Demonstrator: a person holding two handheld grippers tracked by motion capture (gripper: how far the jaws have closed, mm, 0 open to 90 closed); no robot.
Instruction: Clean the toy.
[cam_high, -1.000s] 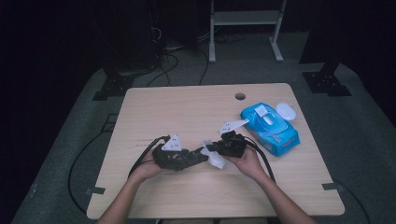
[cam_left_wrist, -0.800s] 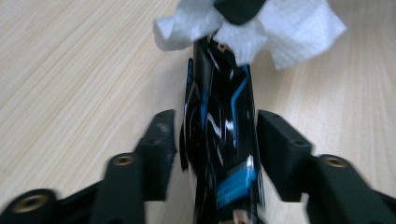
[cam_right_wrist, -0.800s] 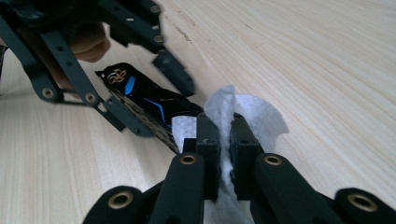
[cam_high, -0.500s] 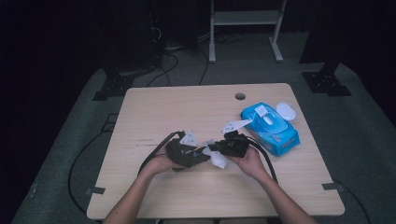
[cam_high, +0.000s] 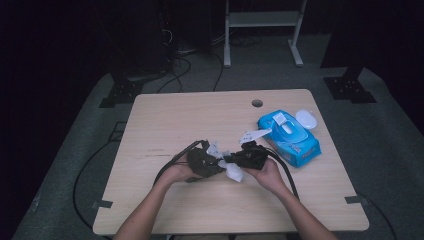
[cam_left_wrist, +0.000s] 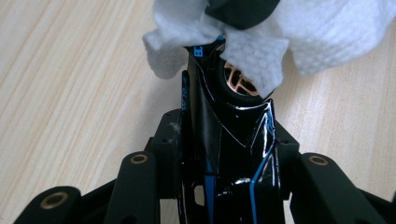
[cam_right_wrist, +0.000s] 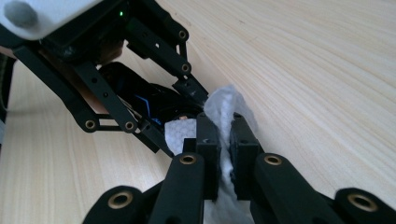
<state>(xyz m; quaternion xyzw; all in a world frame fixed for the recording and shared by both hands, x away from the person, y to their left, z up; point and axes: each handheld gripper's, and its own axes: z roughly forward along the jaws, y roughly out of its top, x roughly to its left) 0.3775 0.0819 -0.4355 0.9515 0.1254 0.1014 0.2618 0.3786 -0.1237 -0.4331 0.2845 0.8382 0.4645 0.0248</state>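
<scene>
Two tools are meeting: the right tool (cam_right_wrist: 225, 140) is pinching a wipe (cam_right_wrist: 224, 105); the left tool (cam_left_wrist: 227, 88) is squeezing a black toy (cam_left_wrist: 233, 121) touching it.

Wood table (cam_high: 165, 115) w/ blue wipes pack (cam_high: 292, 142) lying near its right edge.

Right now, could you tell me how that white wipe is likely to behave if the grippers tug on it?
The white wipe looks floppy: it bunches and drapes around the black glossy object. It is probably light. Pinched in the right gripper, its thin textured sheet may stretch or tear under a firm pull.
</scene>
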